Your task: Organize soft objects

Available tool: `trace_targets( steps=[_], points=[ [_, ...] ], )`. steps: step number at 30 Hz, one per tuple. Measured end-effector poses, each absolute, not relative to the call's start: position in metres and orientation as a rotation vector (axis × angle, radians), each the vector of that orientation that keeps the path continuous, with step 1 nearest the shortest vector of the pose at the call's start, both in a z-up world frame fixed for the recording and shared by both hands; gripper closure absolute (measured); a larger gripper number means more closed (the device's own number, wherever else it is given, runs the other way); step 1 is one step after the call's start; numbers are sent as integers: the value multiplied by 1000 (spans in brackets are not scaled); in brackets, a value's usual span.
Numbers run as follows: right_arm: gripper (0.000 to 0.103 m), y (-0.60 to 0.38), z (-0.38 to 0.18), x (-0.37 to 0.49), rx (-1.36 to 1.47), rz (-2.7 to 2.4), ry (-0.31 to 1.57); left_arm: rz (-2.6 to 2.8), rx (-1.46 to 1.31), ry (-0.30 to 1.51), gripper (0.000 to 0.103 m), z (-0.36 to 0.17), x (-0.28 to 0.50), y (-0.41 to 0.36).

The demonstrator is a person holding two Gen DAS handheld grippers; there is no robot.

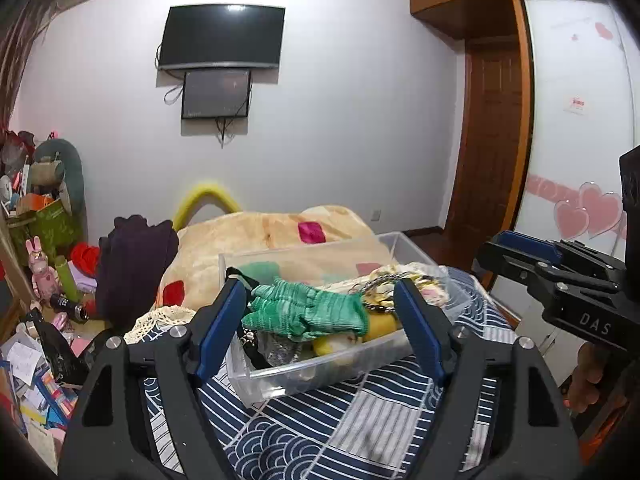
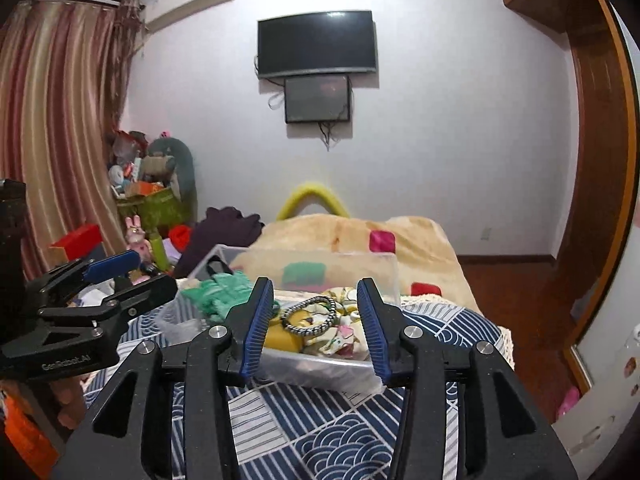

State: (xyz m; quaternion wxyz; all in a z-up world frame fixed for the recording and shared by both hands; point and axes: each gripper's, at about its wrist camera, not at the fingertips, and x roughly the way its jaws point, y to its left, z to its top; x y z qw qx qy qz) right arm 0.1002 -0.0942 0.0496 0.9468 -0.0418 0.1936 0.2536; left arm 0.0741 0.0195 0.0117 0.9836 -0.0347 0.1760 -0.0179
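Clutter first, far left: a messy pile of toys and bags (image 1: 44, 216) sits against the wall, with a pink bunny figure (image 1: 40, 268) in front of it and a dark purple garment (image 1: 134, 264) heaped just to its right on the bed.

Moving along, the left hand-held gripper (image 1: 320, 328) hangs low over the bed with its blue pads (image 1: 218, 320) wide apart and nothing between them but air. Right past its fingertips is the clear plastic bin (image 1: 316, 376), sitting on the blue patterned bedspread (image 1: 344, 432). The soft stuff is all inside it: a green knit glove (image 1: 308, 310) lies on top toward the left side, something yellow (image 1: 380, 326) is tucked under its right edge, and a black-and-white braided band (image 2: 310, 316) rests on a floral cloth (image 2: 340, 334) toward the right side.

Behind the bin there's a beige blanket (image 1: 256, 236) with red and pink squares, and a TV (image 1: 222, 36) on the wall above.

Over on the right, the right hand-held gripper (image 2: 316, 328) is also spread open, empty, lined up with the bin's right half from the near side. Wooden door (image 1: 494, 128) at the far right.
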Motion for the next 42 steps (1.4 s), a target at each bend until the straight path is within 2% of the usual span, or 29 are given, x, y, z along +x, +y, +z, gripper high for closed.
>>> trace_targets(
  steps=[2,5,9,12,18,42],
  points=[
    [47,-96,52,93,-82,524,375,-42,-72,335,25,14,66,18],
    [34,-98,53,86,-69,537,365,-39,-67,314,20,16,53,17],
    [30,-99,52,81,-66,534,350,-42,-73,297,13,15,39,13],
    [21,-99,51,79,-61,529,345,-45,-89,293,8,15,34,15],
    [19,-99,45,72,-62,521,331,-30,-97,292,5,12,29,16],
    [19,-100,42,65,-65,530,325,-34,-89,288,3,11,23,14]
  ],
)
